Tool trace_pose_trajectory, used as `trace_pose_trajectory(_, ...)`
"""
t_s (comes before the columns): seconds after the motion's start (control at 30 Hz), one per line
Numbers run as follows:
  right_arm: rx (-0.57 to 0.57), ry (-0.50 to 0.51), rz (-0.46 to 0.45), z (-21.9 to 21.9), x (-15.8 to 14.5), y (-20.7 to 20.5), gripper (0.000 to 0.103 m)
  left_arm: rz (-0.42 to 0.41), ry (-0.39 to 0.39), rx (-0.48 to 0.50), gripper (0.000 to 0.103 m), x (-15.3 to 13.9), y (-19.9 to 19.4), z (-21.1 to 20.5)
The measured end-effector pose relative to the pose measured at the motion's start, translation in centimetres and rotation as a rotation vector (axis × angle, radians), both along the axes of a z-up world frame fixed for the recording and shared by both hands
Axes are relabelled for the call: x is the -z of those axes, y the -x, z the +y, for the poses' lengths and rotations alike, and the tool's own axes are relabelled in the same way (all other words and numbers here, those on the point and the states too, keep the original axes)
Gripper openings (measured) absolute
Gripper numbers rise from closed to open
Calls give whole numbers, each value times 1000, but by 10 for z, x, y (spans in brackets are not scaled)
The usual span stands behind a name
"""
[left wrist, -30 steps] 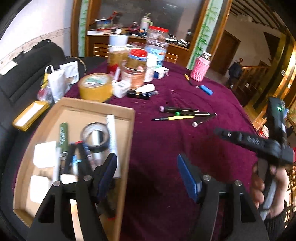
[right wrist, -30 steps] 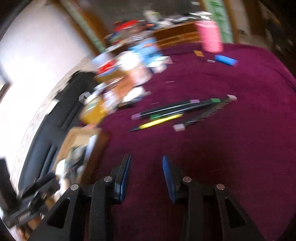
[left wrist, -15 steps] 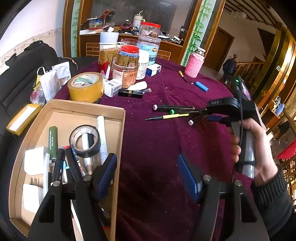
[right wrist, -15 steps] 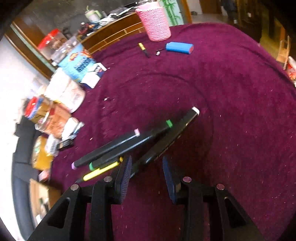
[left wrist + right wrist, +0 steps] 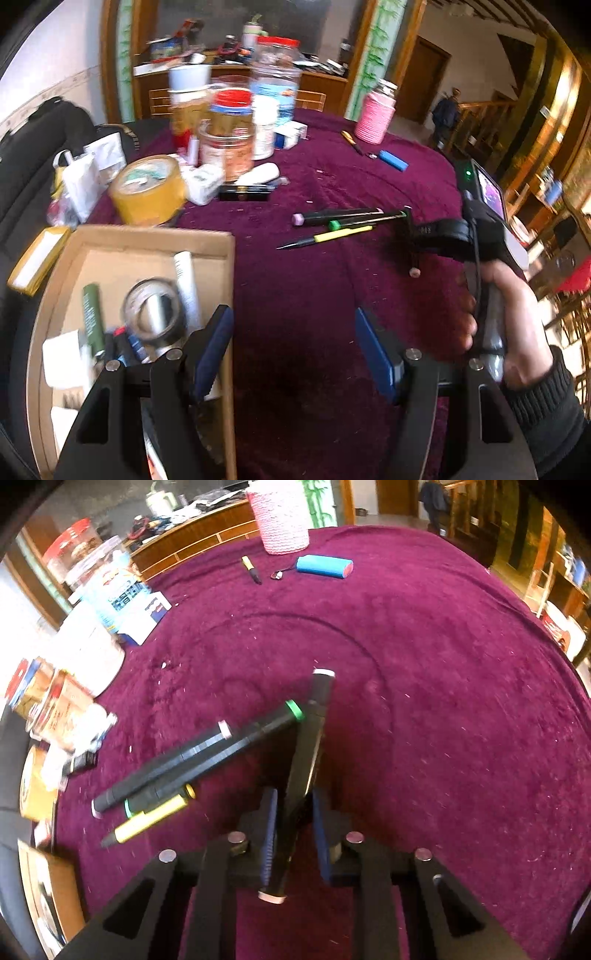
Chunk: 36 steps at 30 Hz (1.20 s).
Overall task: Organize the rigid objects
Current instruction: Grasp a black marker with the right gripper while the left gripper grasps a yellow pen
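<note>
My right gripper (image 5: pixel 293 805) points steeply down at the maroon tablecloth, its jaws closing with a black marker (image 5: pixel 314 716) pressed between the blue pads. The marker's white-capped end sticks out ahead. In the left wrist view the right gripper (image 5: pixel 410 229) holds this marker nearly upright, a hand on its handle. Just left lie a pink-tipped black marker (image 5: pixel 166 768), a green-tipped marker (image 5: pixel 221 753) and a yellow pen (image 5: pixel 147 821). My left gripper (image 5: pixel 291 332) hangs open, nothing between its fingers, over the right rim of a cardboard box (image 5: pixel 229 258) holding tape, pens and small white boxes.
A yellow tape roll (image 5: pixel 147 188), jars (image 5: pixel 229 147) and a flat black case (image 5: pixel 242 192) crowd the far left of the table. A pink knitted jar (image 5: pixel 375 118), a small pen and a blue lighter-like case (image 5: pixel 393 159) lie further back. A black sofa stands left.
The right gripper dropped over the black marker and closed on it. The marker swung from lying slantwise with the others to standing in line with the fingers. The left gripper drifted slightly.
</note>
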State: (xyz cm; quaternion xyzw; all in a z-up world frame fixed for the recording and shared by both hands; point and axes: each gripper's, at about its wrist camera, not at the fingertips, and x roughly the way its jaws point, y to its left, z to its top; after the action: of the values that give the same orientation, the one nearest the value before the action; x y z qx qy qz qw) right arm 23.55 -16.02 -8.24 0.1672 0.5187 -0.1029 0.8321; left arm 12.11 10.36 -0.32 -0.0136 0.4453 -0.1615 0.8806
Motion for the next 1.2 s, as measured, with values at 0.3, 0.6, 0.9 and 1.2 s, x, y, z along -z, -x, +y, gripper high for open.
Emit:
trace_pose_trajectory(0.3,-102,-48,-54,-41,0,30,15,70,-14,131,67,17,-49,-47)
trace_pose_trajectory(0.6,-201,-139,-146,-52,3,34,15,80,-174,236,67,53,-114,-95)
trace_pose_trajectory(0.9,-206,-151,-147,-50,2,35,16,132,-261,263,54,84,-142,-114)
trace_pose_trajectory(1.2,-204,-160,-139,-52,4,34,16,97,-352,408,15,83,-123,-138)
